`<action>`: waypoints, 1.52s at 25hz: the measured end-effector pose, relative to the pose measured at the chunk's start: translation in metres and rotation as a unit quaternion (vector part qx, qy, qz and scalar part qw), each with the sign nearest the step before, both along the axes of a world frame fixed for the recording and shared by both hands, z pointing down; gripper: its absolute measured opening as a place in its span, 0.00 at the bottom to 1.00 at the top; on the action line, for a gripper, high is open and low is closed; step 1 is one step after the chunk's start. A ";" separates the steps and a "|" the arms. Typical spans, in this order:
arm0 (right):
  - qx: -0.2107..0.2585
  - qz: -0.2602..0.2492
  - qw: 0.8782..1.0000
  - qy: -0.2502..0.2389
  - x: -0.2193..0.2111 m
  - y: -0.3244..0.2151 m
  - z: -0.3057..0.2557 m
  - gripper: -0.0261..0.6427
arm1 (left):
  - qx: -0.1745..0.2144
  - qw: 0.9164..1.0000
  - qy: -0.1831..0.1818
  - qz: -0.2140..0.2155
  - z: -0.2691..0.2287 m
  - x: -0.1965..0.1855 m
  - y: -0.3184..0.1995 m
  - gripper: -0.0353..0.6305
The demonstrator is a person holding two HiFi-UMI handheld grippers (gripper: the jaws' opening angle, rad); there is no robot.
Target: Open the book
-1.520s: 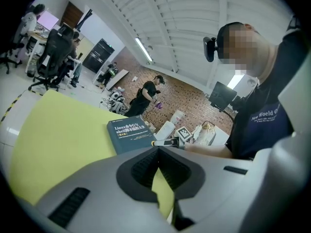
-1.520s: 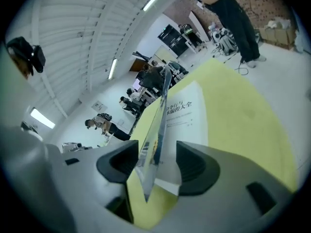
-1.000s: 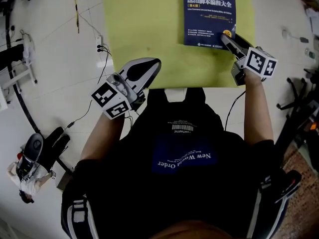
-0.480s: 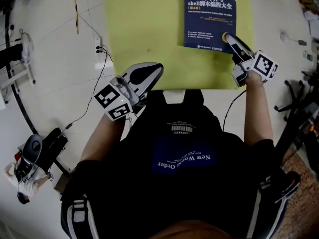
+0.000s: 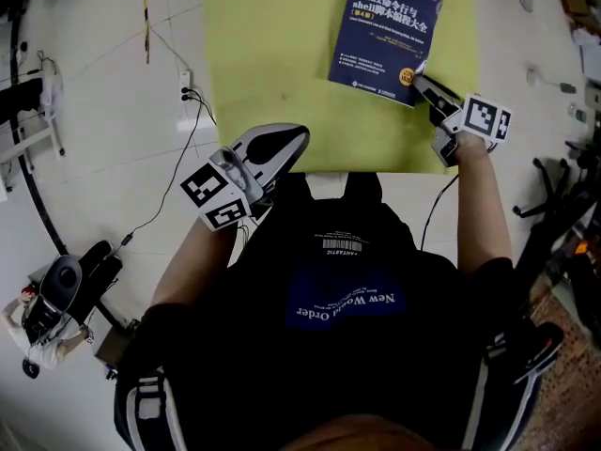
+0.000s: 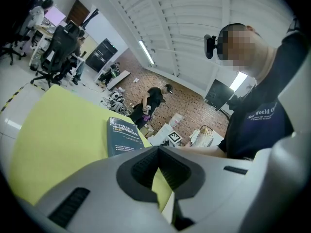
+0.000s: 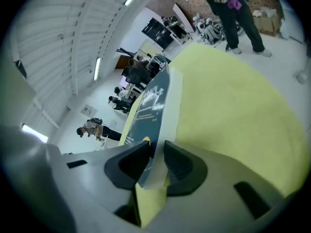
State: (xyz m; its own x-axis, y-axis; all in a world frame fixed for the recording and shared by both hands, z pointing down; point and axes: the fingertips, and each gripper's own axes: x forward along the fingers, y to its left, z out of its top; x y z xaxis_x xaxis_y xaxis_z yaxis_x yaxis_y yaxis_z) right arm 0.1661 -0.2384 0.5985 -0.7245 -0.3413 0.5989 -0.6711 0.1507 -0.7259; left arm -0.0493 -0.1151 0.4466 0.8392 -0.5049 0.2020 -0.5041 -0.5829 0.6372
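Observation:
A dark blue book lies closed on the yellow table, turned askew. My right gripper is at the book's near right corner. In the right gripper view the book has that corner wedged between the two pads, and the right gripper is closing, with both pads against it. My left gripper hovers at the table's near edge, left of the book, shut with nothing in it. In the left gripper view the book lies beyond the closed tips of the left gripper.
A power strip with a trailing cable lies on the floor left of the table. A chair base stands to the right. Dark equipment sits on the floor at lower left. People stand in the room beyond.
The right gripper slid onto the book's near right corner and narrowed its jaws around it. The book has swung askew on the table. The left gripper stayed put.

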 end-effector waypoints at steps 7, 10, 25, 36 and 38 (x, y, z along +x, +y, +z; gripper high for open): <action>0.003 -0.004 0.999 -0.047 -0.007 -0.002 -0.024 0.08 | 0.002 1.000 0.001 -0.014 -0.001 -0.012 0.003 0.06; 0.018 -0.011 0.994 -0.108 -0.020 0.000 -0.060 0.04 | 0.005 1.000 0.004 -0.018 -0.003 -0.016 0.005 0.06; 0.042 -0.208 0.961 -0.178 -0.205 -0.011 -0.077 0.03 | 0.021 0.997 0.008 -0.072 -0.013 -0.064 0.024 0.06; 0.068 -0.071 0.992 -0.073 -0.051 0.002 -0.112 0.26 | 0.032 0.997 0.012 -0.064 -0.029 -0.082 0.024 0.06; 0.047 -0.033 0.994 -0.097 -0.039 0.009 -0.096 0.33 | 0.032 0.998 0.011 -0.053 -0.031 -0.072 0.018 0.06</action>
State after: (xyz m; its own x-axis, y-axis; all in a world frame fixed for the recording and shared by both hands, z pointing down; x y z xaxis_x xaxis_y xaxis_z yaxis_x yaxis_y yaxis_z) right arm 0.1270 -0.2294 0.5027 -0.8455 -0.3376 0.4137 -0.5067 0.2625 -0.8212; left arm -0.1214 -0.0967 0.4158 0.7847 -0.6015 0.1496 -0.5512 -0.5668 0.6122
